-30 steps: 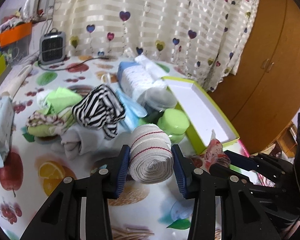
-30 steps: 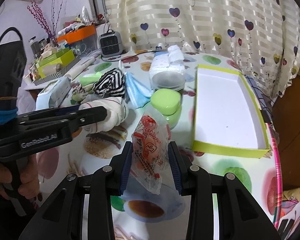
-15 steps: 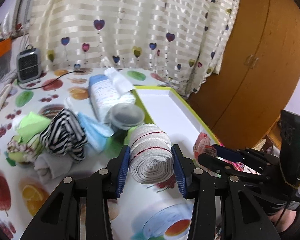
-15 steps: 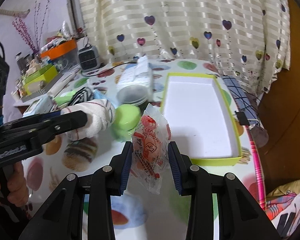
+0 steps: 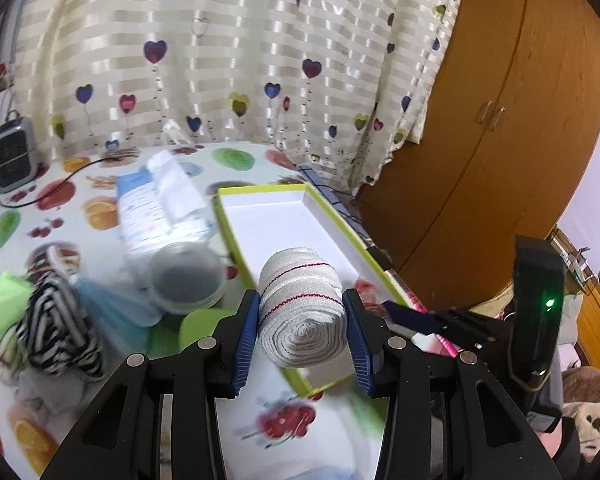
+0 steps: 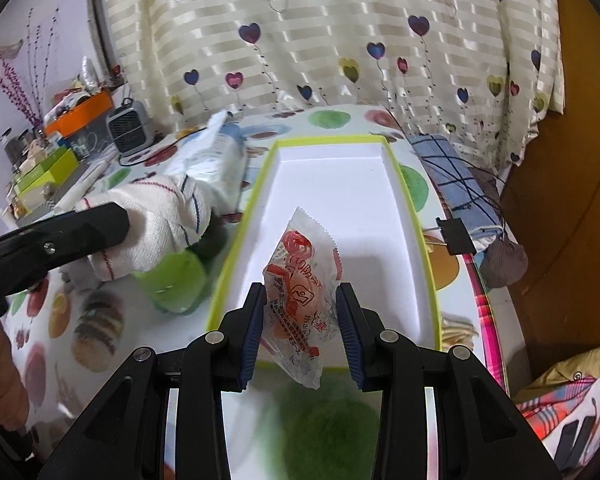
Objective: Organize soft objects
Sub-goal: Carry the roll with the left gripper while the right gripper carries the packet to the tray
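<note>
Left tongs [image 5: 302,320] are clamping a rolled white cloth [image 5: 302,312], its roll axis pointing at 12 o'clock along the fingers. Right tongs [image 6: 300,320] are pinching a red-printed snack packet [image 6: 302,300], long axis roughly 12 to 6. Both loads are hanging over the near end of the green-rimmed white tray [image 6: 414,208], which is lying open with its long axis running toward 12 from each tongs. From the right wrist, the left tongs are sitting at 9 o'clock, beside the tray's left rim. Right tongs look better centred over the tray, so likely nearer a drop. Striped sock bundle [image 5: 60,328] is waiting on the counter [image 5: 40,220] at 9 o'clock.
</note>
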A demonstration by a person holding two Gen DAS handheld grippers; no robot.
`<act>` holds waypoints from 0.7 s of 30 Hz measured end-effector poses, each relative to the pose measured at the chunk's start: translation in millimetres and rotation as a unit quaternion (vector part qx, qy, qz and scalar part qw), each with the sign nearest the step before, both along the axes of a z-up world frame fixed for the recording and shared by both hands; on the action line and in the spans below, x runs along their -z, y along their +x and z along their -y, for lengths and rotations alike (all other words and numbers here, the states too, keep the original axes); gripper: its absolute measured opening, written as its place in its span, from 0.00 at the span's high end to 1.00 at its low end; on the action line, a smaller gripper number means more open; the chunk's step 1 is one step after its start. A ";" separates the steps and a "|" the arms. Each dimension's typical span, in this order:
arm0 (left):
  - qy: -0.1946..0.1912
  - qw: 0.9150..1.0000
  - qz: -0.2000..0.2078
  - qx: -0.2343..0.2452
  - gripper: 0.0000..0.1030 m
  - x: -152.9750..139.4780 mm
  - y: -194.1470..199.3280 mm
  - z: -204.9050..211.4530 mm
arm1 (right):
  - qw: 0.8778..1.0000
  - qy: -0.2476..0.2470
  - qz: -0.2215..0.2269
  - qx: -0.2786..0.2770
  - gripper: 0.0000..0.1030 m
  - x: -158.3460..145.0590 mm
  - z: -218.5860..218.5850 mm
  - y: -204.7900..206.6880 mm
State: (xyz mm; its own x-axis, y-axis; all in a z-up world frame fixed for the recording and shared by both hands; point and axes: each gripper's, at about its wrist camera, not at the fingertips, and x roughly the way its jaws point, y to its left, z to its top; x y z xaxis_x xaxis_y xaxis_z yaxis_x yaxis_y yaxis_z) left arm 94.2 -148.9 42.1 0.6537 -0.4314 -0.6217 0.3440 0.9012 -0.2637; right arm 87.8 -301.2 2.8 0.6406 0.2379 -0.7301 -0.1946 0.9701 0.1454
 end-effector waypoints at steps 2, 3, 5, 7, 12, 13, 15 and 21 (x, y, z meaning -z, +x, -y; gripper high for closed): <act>0.002 1.000 -0.003 0.005 0.61 3.6 7.7 8.4 | 1.000 0.002 -0.005 0.003 0.64 5.1 4.6 4.9; 0.004 1.000 -0.007 0.007 0.61 6.3 12.1 13.7 | 1.000 0.004 -0.008 0.003 0.64 7.2 7.0 7.1; 0.007 1.000 -0.013 0.012 0.61 11.9 20.0 23.1 | 1.000 0.006 -0.011 0.006 0.64 10.2 11.7 10.8; 0.009 1.000 -0.016 0.017 0.61 16.0 25.1 29.9 | 1.000 0.007 -0.013 0.009 0.63 12.0 16.6 14.0; 0.015 0.999 -0.034 0.021 0.61 33.1 40.7 43.9 | 1.000 0.004 -0.014 0.013 0.63 14.3 23.8 23.3; 0.016 0.999 -0.040 0.021 0.61 37.1 43.8 45.0 | 1.000 0.004 -0.016 0.015 0.63 16.2 25.7 26.0; 0.019 0.998 -0.051 0.021 0.61 45.1 48.9 47.3 | 1.000 0.003 -0.023 0.018 0.63 20.4 28.6 30.1; 0.041 0.997 -0.061 0.023 0.60 59.8 53.4 53.5 | 0.999 0.001 -0.043 0.014 0.62 31.4 31.5 36.5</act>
